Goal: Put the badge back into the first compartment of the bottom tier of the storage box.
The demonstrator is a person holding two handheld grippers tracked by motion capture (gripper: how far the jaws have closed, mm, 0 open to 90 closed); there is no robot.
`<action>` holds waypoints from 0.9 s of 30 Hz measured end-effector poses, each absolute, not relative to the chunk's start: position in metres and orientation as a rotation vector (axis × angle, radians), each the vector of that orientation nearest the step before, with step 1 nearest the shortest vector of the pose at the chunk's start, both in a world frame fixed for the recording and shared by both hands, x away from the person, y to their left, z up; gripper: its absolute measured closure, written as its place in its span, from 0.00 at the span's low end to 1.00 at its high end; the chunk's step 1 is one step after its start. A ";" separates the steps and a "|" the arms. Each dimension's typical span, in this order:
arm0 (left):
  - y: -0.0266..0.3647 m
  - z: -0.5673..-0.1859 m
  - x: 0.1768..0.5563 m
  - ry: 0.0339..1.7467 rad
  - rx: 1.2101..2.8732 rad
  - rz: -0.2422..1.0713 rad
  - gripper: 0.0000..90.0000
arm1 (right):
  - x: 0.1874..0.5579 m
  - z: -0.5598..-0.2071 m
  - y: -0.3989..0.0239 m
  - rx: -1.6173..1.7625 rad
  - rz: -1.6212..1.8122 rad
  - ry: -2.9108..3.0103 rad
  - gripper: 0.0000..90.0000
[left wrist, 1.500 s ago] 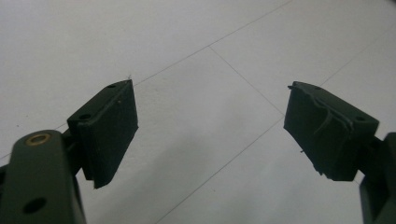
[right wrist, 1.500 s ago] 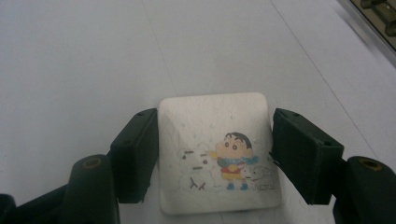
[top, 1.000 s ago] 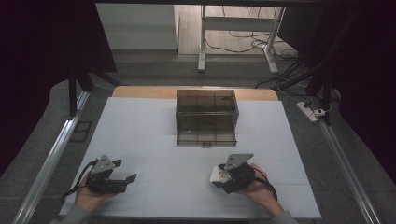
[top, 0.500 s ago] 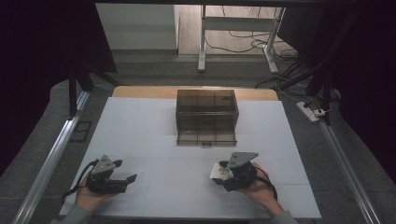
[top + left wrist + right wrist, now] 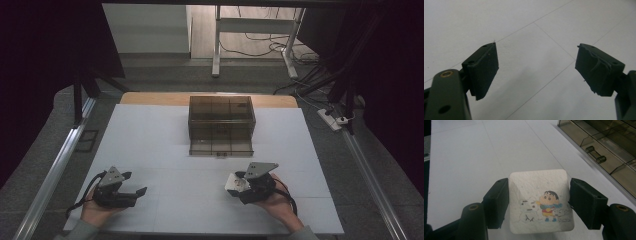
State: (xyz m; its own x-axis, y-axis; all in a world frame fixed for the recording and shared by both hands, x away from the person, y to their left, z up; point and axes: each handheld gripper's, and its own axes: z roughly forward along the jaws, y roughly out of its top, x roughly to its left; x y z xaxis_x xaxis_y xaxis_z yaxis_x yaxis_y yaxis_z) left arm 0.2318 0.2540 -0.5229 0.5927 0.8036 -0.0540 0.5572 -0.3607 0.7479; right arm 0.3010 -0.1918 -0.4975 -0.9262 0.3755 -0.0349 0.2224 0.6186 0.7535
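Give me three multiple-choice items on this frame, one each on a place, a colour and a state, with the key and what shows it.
1. Where does the drawer box stand on the table?
A. at the far middle, beyond both grippers
B. beside the left hand
C. at the near right corner

2. What colour is the block with the cartoon print?
A. red
B. white
C. black

3. How does the left gripper stand?
A. shut on the block
B. shut on nothing
C. open, nothing between its jaws

Key: 1 A, the high view has the smoky see-through box at the table's far middle, its drawer pulled toward the person. 2 B, the right gripper view shows a white block between the jaws of the right gripper. 3 C, the left gripper view shows the pads wide apart over bare table.
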 end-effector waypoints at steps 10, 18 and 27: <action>0.251 -0.526 0.232 1.068 2.096 0.406 0.21 | 0.301 -0.497 -0.192 0.506 1.192 2.638 0.37; 0.253 -0.524 0.233 1.080 2.071 0.401 0.21 | 0.302 -0.490 -0.192 0.525 1.279 2.615 0.37; 0.254 -0.523 0.232 1.078 2.063 0.404 0.21 | 0.309 -0.485 -0.185 0.554 1.283 2.586 0.37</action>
State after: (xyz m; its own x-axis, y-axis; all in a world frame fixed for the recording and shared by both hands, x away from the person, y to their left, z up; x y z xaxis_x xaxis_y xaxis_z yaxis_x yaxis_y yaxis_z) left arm 0.2323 0.2536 -0.5229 0.5934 0.8022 -0.0654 0.5623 -0.3551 0.7468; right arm 0.3094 -0.1852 -0.4849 -0.9094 0.4157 -0.0138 0.2406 0.5527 0.7979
